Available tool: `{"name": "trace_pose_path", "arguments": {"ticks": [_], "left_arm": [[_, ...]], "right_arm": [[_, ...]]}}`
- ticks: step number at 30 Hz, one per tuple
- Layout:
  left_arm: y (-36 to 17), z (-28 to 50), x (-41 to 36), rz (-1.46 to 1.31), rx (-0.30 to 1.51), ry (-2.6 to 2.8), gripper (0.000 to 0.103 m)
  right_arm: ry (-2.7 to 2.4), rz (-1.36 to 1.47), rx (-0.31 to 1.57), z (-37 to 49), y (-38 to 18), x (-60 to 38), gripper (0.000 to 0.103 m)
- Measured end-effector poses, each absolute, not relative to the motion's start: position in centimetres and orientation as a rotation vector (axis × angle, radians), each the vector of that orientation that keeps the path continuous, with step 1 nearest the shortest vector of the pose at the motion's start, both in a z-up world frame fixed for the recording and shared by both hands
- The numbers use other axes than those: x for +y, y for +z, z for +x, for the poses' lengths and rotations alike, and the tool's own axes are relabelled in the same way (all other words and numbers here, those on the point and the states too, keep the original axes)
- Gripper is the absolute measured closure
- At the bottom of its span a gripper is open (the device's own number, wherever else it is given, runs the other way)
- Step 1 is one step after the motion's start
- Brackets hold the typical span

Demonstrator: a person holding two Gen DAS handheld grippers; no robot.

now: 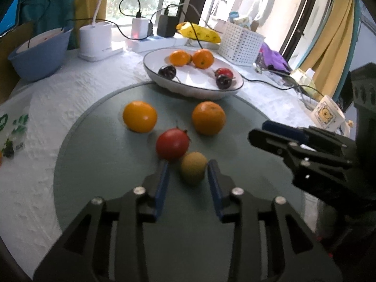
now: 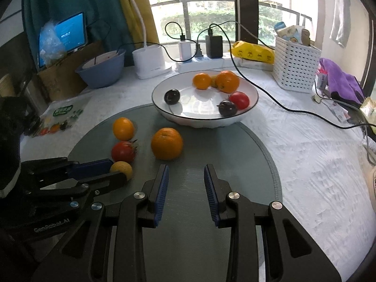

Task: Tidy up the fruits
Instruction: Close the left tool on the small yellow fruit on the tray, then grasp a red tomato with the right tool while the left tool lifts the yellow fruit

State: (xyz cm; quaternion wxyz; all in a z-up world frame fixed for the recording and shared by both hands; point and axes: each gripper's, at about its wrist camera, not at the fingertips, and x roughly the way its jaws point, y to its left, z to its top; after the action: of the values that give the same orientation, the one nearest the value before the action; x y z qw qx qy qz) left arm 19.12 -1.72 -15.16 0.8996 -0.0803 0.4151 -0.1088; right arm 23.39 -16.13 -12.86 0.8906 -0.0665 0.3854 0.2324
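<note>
A white bowl holds two oranges, two dark plums and a red tomato. On the grey round mat lie two oranges, a red tomato and a small yellow-brown fruit. My left gripper is open with the yellow-brown fruit between its fingers, still resting on the mat. My right gripper is open and empty, just in front of the nearer orange.
A white perforated basket, a purple cloth, a blue bowl, a lamp base, chargers and a power strip with cables line the back. A black cable runs past the bowl. A mug stands at right.
</note>
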Motion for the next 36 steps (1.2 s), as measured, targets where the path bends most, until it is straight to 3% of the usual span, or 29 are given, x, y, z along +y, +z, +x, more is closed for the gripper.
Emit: {"name": "trace_pose_path", "arguments": {"ticks": [9, 13, 36], "left_arm": [[-15.1, 19.7, -2.7, -0.132, 0.862, -0.220, 0.064], [-15.1, 19.6, -2.6, -0.123, 0.868, -0.217, 0.078], [-14.0, 16.7, 4.2, -0.174, 0.777, -0.149, 0.078]], "right_arm": [[0.482, -0.094, 0.808, 24.1, -13.3, -17.8, 0.070], [0.477, -0.086, 0.808, 24.3, -13.3, -18.2, 0.070], [0.530, -0.188, 0.817, 22.7, -13.1, -12.3, 0.070]]}}
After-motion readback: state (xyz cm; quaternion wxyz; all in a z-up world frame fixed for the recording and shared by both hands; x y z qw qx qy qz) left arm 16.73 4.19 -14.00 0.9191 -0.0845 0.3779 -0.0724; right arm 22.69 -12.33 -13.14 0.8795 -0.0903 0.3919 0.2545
